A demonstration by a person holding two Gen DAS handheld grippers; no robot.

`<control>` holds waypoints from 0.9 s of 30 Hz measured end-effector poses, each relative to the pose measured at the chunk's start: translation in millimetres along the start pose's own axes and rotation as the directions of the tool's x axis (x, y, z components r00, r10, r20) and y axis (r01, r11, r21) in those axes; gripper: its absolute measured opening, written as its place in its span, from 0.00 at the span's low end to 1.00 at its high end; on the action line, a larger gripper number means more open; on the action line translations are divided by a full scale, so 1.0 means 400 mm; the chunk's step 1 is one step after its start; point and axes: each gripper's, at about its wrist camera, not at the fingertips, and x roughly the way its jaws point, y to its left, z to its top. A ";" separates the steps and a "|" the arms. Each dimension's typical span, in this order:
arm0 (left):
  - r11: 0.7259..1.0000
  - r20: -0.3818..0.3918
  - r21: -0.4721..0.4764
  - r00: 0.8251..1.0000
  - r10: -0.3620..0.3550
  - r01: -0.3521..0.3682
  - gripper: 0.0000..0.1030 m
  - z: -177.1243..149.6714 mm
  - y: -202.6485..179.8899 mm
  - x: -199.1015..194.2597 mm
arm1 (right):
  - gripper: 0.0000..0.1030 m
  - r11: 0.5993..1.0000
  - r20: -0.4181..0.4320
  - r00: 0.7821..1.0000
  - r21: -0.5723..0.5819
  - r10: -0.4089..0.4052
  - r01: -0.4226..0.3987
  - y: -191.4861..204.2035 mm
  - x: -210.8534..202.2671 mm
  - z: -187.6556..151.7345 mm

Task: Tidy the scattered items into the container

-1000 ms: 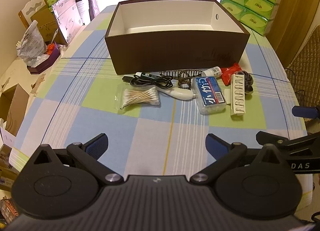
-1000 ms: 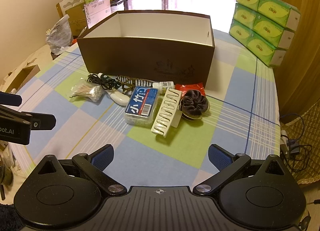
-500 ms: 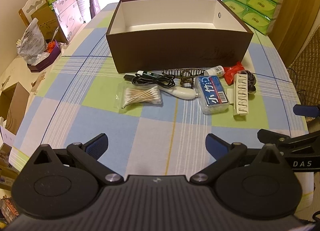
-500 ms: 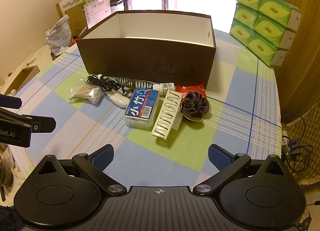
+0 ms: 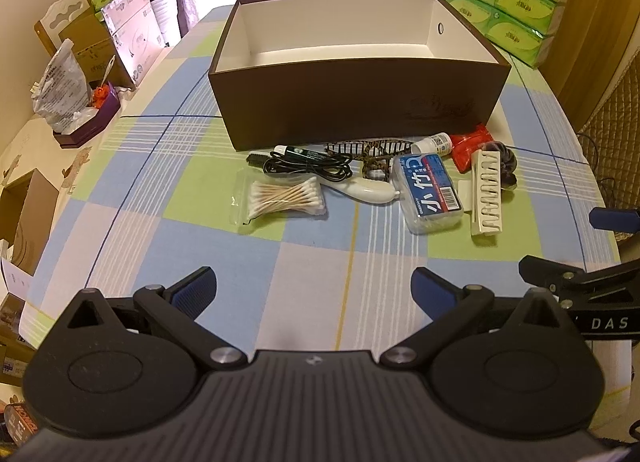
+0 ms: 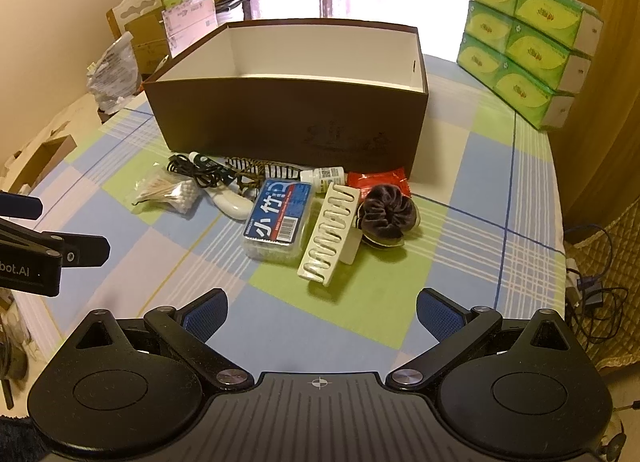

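**Left wrist view: nothing yet placed in the box**

Left wrist view showed the brown box point(image 5: 360, 101) standing open on the checked desk point(image 5: 160, 246), its white interior bare as far as could be seen; the floor just behind the near wall was hidden. No item had been moved into it, so the task was judged to be at its very start.

All the scattered items were found in a row just in front of the box's near wall. From left to right these were a bag of cotton swabs point(image 5: 280, 199), a black cable point(image 5: 308, 165) with a dark tube beside it, a white handled device point(image 5: 368, 189), a patterned hair clip point(image 5: 368, 149), a clear toothpick case point(image 5: 430, 191), a small white bottle point(image 5: 434, 143), a red packet point(image 5: 470, 143), a white comb-like rack point(image 5: 486, 191) and a dark scrunchie point(image 6: 386, 213). Several were touching or overlapping, the rack being propped against the scrunchie and the case.

The left gripper point(image 5: 314, 288) was held above the near edge of the desk, well apart from the items, with its fingers spread wide and nothing between them. The right gripper point(image 6: 320, 314) was likewise seen wide open and empty, facing the rack and scrunchie.

About 9 items were therefore left to be lifted over the wall, 1 at a time or in pairs.
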 end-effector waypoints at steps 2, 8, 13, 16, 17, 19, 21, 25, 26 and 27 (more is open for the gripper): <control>1.000 -0.003 0.003 1.000 0.000 0.000 0.99 0.003 0.000 0.003 | 1.00 1.000 -0.001 1.000 0.004 0.003 -0.003 -0.003 0.003 0.001; 1.000 -0.005 0.006 1.000 0.000 0.000 0.99 0.008 0.002 0.011 | 1.00 1.000 0.002 1.000 0.018 -0.001 0.001 -0.006 0.012 0.005; 1.000 -0.006 0.006 1.000 0.005 -0.005 0.99 0.015 0.009 0.024 | 1.00 1.000 0.002 1.000 0.020 -0.002 0.002 -0.008 0.022 0.010; 1.000 -0.007 0.009 1.000 0.005 -0.005 0.99 0.018 0.011 0.030 | 1.00 1.000 -0.001 1.000 0.027 0.001 -0.001 -0.010 0.026 0.012; 1.000 -0.008 0.010 1.000 0.005 -0.005 0.99 0.020 0.012 0.033 | 1.00 1.000 -0.003 1.000 0.030 0.000 0.001 -0.011 0.028 0.013; 1.000 -0.008 0.013 1.000 0.006 -0.006 0.99 0.022 0.013 0.040 | 1.00 0.999 -0.012 1.000 0.039 0.000 0.000 -0.014 0.034 0.015; 1.000 -0.009 0.015 1.000 0.005 -0.005 0.99 0.023 0.014 0.045 | 1.00 0.998 -0.022 1.000 0.057 0.018 -0.016 -0.020 0.041 0.016; 1.000 -0.011 0.024 1.000 0.011 -0.011 0.99 0.023 0.017 0.061 | 1.00 0.994 -0.026 0.999 0.108 0.032 -0.029 -0.034 0.053 0.014; 1.000 -0.015 0.023 1.000 0.010 -0.010 0.99 0.022 0.019 0.066 | 1.00 0.992 -0.028 0.999 0.120 0.030 -0.027 -0.038 0.057 0.013; 1.000 -0.020 0.023 1.000 0.005 -0.004 0.99 0.022 0.021 0.072 | 1.00 0.991 -0.028 0.999 0.131 0.035 -0.031 -0.042 0.061 0.013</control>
